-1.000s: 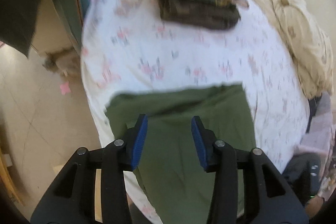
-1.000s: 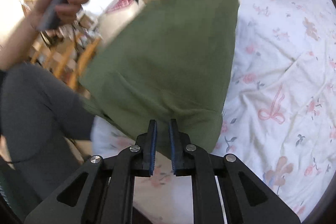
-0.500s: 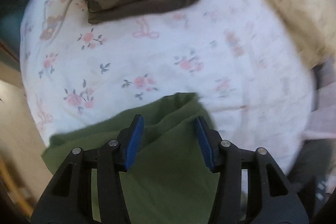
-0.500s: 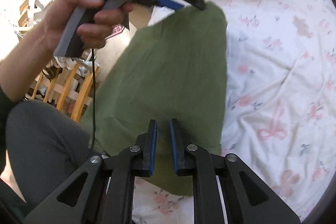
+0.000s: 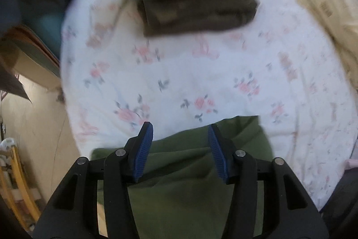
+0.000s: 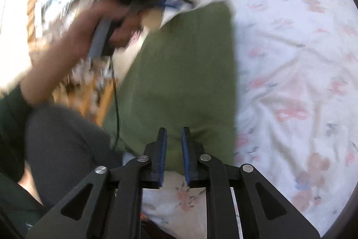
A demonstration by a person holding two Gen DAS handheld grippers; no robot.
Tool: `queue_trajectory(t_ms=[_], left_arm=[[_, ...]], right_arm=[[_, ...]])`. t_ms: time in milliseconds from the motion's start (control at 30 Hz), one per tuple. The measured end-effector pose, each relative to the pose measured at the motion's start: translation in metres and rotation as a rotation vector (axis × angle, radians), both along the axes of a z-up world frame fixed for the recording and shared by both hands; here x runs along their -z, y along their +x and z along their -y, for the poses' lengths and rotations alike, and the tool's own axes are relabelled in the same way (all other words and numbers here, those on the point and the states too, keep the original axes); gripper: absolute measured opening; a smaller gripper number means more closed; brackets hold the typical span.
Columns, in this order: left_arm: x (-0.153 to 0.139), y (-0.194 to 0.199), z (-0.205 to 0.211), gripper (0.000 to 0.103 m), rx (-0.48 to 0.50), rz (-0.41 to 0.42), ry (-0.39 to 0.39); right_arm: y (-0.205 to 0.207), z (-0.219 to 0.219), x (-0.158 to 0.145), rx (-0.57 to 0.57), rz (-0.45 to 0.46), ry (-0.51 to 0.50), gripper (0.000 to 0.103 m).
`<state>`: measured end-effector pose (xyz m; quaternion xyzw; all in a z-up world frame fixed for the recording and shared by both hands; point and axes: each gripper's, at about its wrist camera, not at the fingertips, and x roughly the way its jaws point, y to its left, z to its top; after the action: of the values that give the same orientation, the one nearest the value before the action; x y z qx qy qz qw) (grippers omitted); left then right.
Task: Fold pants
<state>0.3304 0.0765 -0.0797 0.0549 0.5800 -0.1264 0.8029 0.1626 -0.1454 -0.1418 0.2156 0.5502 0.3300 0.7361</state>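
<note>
While its 2 blue pads stand wide apart, the left gripper (image 5: pixel 180 138) holds nothing and hangs over the far edge of the green pants (image 5: pixel 190 183) in the lower middle of its view. The right gripper (image 6: pixel 174 140) has just been opening; its jaws stand narrowly apart, with the pants' near edge between them, on the floral sheet (image 6: pixel 290 59). A stack of folded clothes (image 5: pixel 197 3) lies at the top.
</note>
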Motion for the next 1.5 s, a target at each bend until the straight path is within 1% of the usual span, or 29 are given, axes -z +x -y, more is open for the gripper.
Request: queue_trajectory(t_ms=[33,67,100,167,267,333,400,433,467,500,567,633,700,733,767,800,867,900,967,1033,1100,1200,1233,1267,1333,1400,1433,1467,1500], left_arm=[[-0.011,-0.008,-0.002,0.053,0.017,0.013,-0.016],[-0.015,-0.012,-0.002,0.055,0.027,0.017,-0.022],[-0.021,-0.017,-0.004,0.056,0.031,0.023,-0.028],[-0.032,-0.023,-0.012,0.056,-0.001,0.017,-0.039],[-0.043,-0.031,-0.040,0.056,-0.117,-0.014,-0.099],[-0.047,-0.042,-0.065,0.061,-0.207,-0.039,-0.129],[-0.049,-0.058,-0.087,0.066,-0.280,-0.038,-0.154],[-0.049,-0.065,-0.095,0.068,-0.307,-0.029,-0.166],[-0.049,-0.073,-0.104,0.069,-0.333,-0.018,-0.181],[-0.047,-0.078,-0.110,0.070,-0.348,-0.017,-0.184],[-0.038,-0.080,-0.117,0.070,-0.365,-0.036,-0.173],[-0.031,-0.076,-0.121,0.070,-0.372,-0.051,-0.177],[-0.031,-0.071,-0.118,0.070,-0.358,-0.039,-0.169],[-0.032,-0.068,-0.118,0.070,-0.358,-0.030,-0.170],[-0.033,-0.067,-0.118,0.070,-0.362,-0.027,-0.174],[-0.035,-0.065,-0.119,0.070,-0.378,-0.025,-0.187],[-0.035,-0.061,-0.122,0.070,-0.393,-0.025,-0.210],[-0.036,-0.059,-0.122,0.070,-0.395,-0.020,-0.214],[-0.038,-0.057,-0.123,0.070,-0.397,-0.007,-0.216],[-0.039,-0.056,-0.124,0.070,-0.403,-0.005,-0.224],[-0.039,-0.055,-0.127,0.070,-0.422,-0.009,-0.247],[-0.040,-0.054,-0.126,0.070,-0.429,-0.011,-0.260],[-0.041,-0.054,-0.125,0.070,-0.425,-0.009,-0.258],[-0.041,-0.053,-0.123,0.070,-0.423,-0.006,-0.253],[-0.040,-0.052,-0.119,0.070,-0.417,-0.006,-0.244],[-0.037,-0.049,-0.114,0.070,-0.410,-0.012,-0.228],[-0.036,-0.047,-0.111,0.070,-0.407,-0.014,-0.218],[-0.035,-0.045,-0.109,0.070,-0.402,-0.017,-0.211],[-0.033,-0.043,-0.106,0.070,-0.396,-0.020,-0.201]], right_arm=[[0.005,0.013,0.001,0.046,-0.021,0.011,0.080],[0.012,0.029,0.004,0.101,-0.050,0.028,0.097],[0.020,0.039,0.010,0.131,-0.081,0.051,0.097],[0.040,0.046,0.027,0.132,-0.179,0.106,0.097],[0.070,0.031,0.059,0.077,-0.272,0.190,0.096],[0.091,0.011,0.076,0.012,-0.304,0.198,0.093],[0.103,0.001,0.097,-0.018,-0.319,0.199,0.091],[0.106,-0.004,0.108,-0.033,-0.345,0.220,0.091],[0.108,-0.009,0.121,-0.046,-0.390,0.273,0.090],[0.107,-0.011,0.122,-0.057,-0.406,0.300,0.090],[0.103,-0.027,0.119,-0.121,-0.374,0.325,0.090],[0.103,-0.041,0.122,-0.158,-0.362,0.279,0.090],[0.106,-0.049,0.123,-0.158,-0.367,0.252,0.085],[0.106,-0.053,0.119,-0.157,-0.356,0.215,0.077],[0.103,-0.054,0.114,-0.160,-0.346,0.187,0.061],[0.099,-0.056,0.106,-0.166,-0.312,0.149,0.058],[0.086,-0.053,0.085,-0.163,-0.247,0.098,0.045],[0.083,-0.053,0.078,-0.165,-0.226,0.082,0.042],[0.074,-0.054,0.047,-0.194,-0.141,0.047,0.036],[0.071,-0.049,0.019,-0.234,-0.086,0.039,0.035],[0.074,-0.041,0.001,-0.283,-0.091,0.035,0.035],[0.089,-0.015,-0.024,-0.396,-0.071,-0.034,0.035],[0.100,-0.001,-0.030,-0.429,-0.066,-0.083,0.035],[0.111,0.012,-0.030,-0.475,-0.091,-0.108,0.035],[0.136,0.034,-0.024,-0.551,-0.129,-0.206,0.035],[0.171,0.050,-0.007,-0.622,-0.171,-0.356,0.036],[0.187,0.056,0.000,-0.652,-0.196,-0.404,0.037],[0.205,0.062,0.009,-0.672,-0.221,-0.455,0.039],[0.227,0.067,0.016,-0.668,-0.221,-0.528,0.040]])
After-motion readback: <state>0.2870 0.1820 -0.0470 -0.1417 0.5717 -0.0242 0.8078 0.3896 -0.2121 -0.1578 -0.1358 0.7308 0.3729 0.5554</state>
